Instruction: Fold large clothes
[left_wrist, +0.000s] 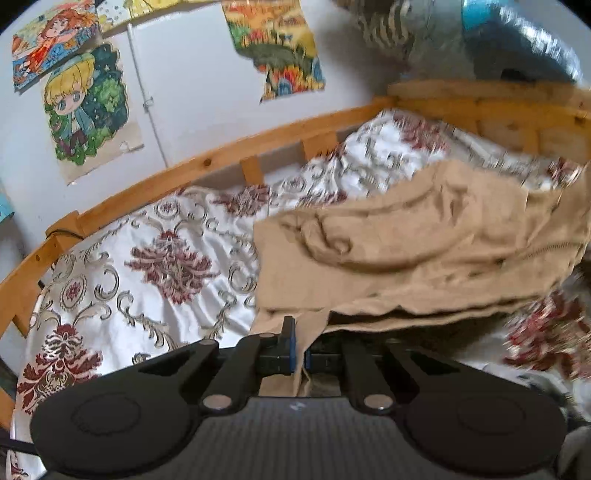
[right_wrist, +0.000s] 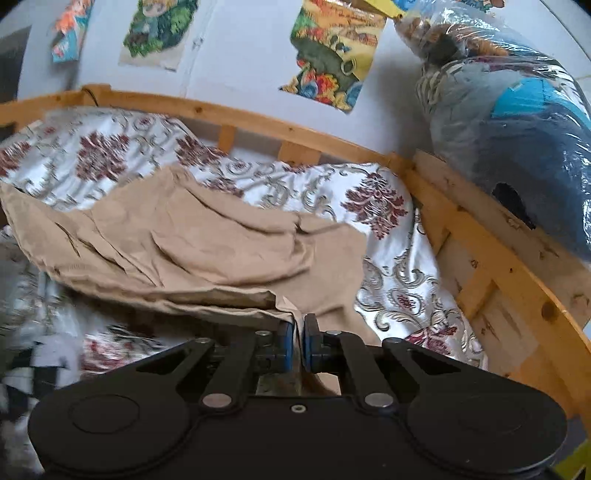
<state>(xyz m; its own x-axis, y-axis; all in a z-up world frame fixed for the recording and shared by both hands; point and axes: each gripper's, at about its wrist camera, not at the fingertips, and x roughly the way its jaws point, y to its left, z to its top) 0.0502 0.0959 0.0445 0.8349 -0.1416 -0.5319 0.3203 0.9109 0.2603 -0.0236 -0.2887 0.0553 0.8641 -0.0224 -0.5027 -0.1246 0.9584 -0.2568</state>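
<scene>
Both tongs, left tongs (left_wrist: 300, 354) and right tongs (right_wrist: 298, 345), pinch the tan garment (left_wrist: 424, 251) on the bed (left_wrist: 147, 258); a plastic bag (right_wrist: 517, 122) sits at the bed's far corner.

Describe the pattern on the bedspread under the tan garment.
White bedspread with dark red floral medallions and grey scrolls; clearest in the left wrist view.

A home bedroom, likely a child's.

A wooden bed frame (left_wrist: 207, 164) holds a floral damask bedspread (left_wrist: 155, 266); on the wall above the frame hang cartoon posters (left_wrist: 86, 107), and at its corner sits a plastic-wrapped bundle (right_wrist: 517, 122).
</scene>
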